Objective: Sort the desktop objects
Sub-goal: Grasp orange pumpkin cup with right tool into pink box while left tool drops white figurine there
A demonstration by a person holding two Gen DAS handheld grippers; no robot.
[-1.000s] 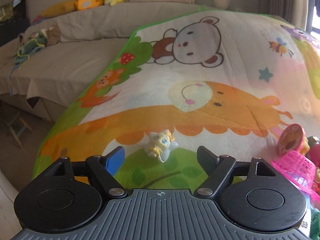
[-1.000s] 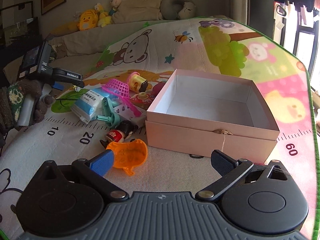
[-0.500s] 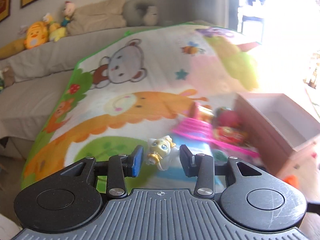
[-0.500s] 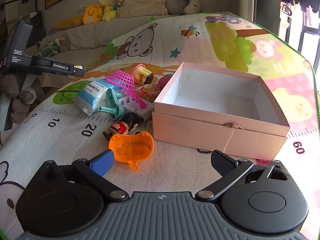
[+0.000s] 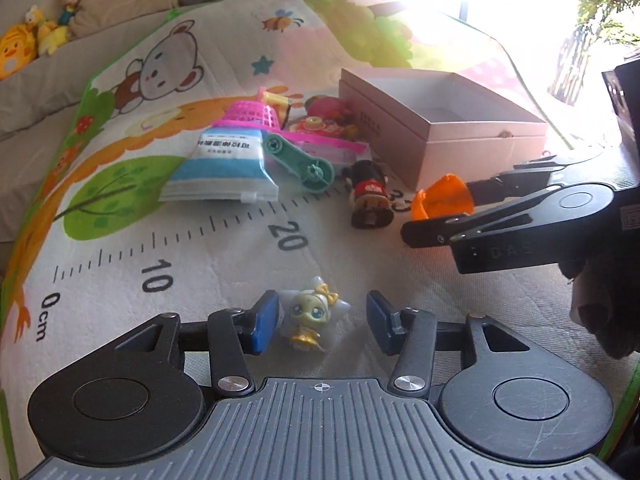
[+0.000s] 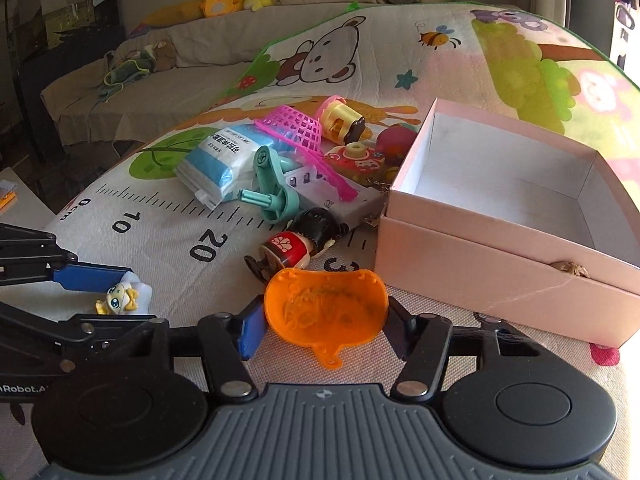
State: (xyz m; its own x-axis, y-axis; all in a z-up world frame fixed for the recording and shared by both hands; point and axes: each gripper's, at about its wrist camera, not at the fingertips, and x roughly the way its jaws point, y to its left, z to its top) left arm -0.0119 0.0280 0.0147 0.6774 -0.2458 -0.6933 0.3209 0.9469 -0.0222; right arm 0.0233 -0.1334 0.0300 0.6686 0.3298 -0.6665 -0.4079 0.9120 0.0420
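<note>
Pink box [image 6: 508, 240] holds nothing visible; toys [image 6: 304, 168] lie beside it.

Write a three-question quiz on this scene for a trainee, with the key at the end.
1. True or false: the yellow-haired figurine already lies inside the pink box.
2. What sits between the fingers of the right claw? A) a metal spoon B) the orange mould C) a blue ball
3. Fill in: the figurine sits on the mat between the open fingers of the ____ claw.

Key: 1 false, it is on the mat outside the box; 2 B; 3 left, meaning the left claw.
</note>
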